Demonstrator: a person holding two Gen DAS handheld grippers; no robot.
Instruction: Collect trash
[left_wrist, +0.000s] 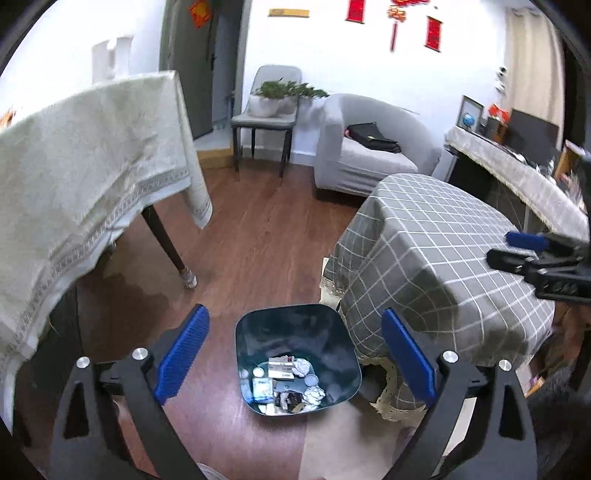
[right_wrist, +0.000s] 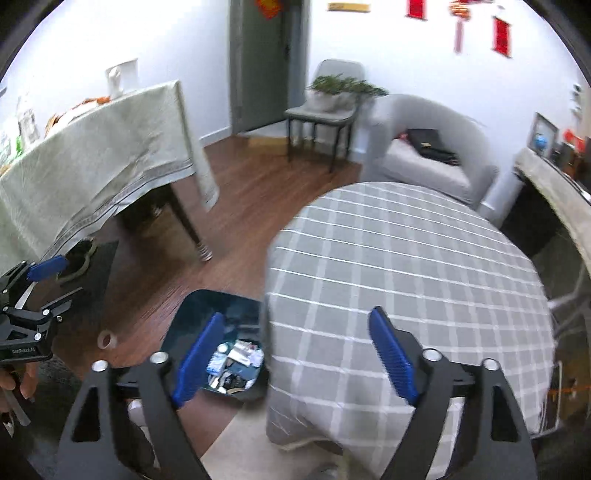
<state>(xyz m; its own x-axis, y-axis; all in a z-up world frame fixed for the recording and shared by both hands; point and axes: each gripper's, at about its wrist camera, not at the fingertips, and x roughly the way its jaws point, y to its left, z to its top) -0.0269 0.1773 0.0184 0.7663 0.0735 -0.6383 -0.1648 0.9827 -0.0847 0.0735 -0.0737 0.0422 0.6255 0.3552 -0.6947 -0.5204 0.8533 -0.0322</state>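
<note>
A dark teal trash bin (left_wrist: 258, 325) stands on the wooden floor beside the round checked table. Several pieces of trash (left_wrist: 284, 384) lie at its bottom: crumpled paper, wrappers, small packets. My left gripper (left_wrist: 295, 354) hangs above the bin, open, with nothing between its blue pads. My right gripper (right_wrist: 297, 358) is open too, empty, above the table's left edge with the bin (right_wrist: 199, 310) below its left finger. The left gripper (right_wrist: 48, 280) shows at the left edge of the right wrist view. At the right edge of the left wrist view I see the right gripper (left_wrist: 513, 249).
The round table (right_wrist: 406, 266) wears a grey checked cloth. A larger table with a pale cloth (left_wrist: 81, 166) stands left. A grey armchair (left_wrist: 369, 155) with a black bag, a chair with a plant (left_wrist: 269, 114) and a sideboard (left_wrist: 517, 166) line the back. A pale rug (left_wrist: 351, 443) lies near the bin.
</note>
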